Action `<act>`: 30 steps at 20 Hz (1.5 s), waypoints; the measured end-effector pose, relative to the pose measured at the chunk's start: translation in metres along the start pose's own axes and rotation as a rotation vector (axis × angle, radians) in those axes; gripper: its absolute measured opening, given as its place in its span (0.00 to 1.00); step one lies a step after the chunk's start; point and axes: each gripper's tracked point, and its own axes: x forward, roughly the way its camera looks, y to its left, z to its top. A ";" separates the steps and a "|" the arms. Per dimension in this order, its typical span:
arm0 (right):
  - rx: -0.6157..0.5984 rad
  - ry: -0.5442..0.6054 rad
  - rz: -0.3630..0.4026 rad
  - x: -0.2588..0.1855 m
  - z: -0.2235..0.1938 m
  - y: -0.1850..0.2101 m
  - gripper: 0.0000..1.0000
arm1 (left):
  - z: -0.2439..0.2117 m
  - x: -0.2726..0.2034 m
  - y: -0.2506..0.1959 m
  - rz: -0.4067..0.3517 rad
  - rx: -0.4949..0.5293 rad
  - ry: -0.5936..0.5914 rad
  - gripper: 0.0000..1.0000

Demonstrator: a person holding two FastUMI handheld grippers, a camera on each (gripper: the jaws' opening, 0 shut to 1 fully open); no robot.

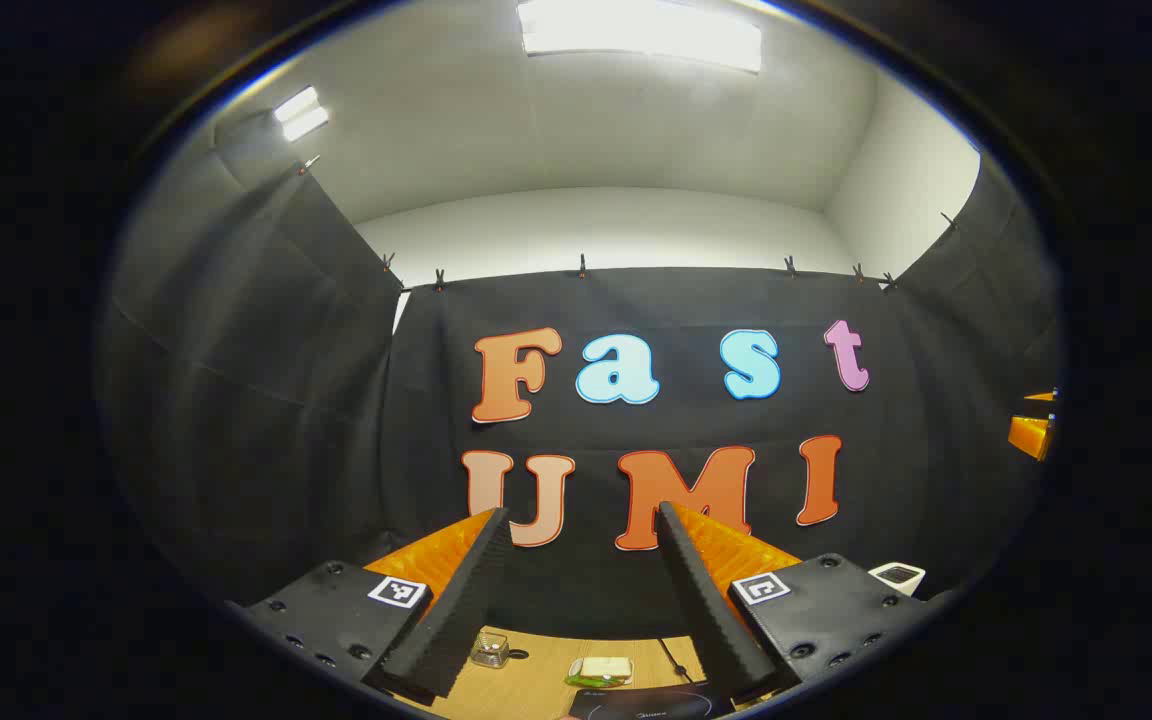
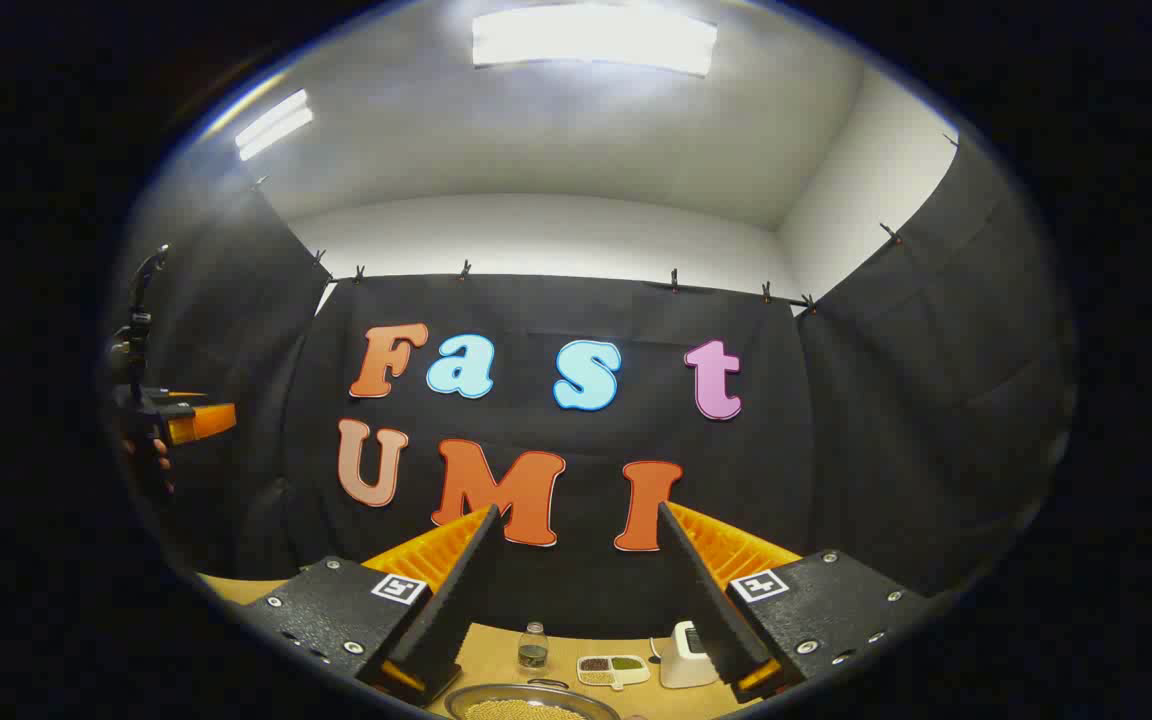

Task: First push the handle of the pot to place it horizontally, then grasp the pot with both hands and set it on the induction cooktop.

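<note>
Up high in left gripper view: left gripper (image 1: 582, 530) raised, jaws wide apart, nothing between; induction cooktop (image 1: 651, 703) edge far below on table (image 1: 536, 675). Right gripper view: right gripper (image 2: 576, 525) also aloft, jaws apart, empty; pot (image 2: 531, 705) rim low on table, handle position unclear. Judgement: nothing started, push and two-handed lift both left.
</note>
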 end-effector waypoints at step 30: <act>0.045 0.084 0.096 -0.026 -0.015 0.013 0.94 | -0.003 -0.013 -0.020 -0.028 -0.022 -0.003 0.98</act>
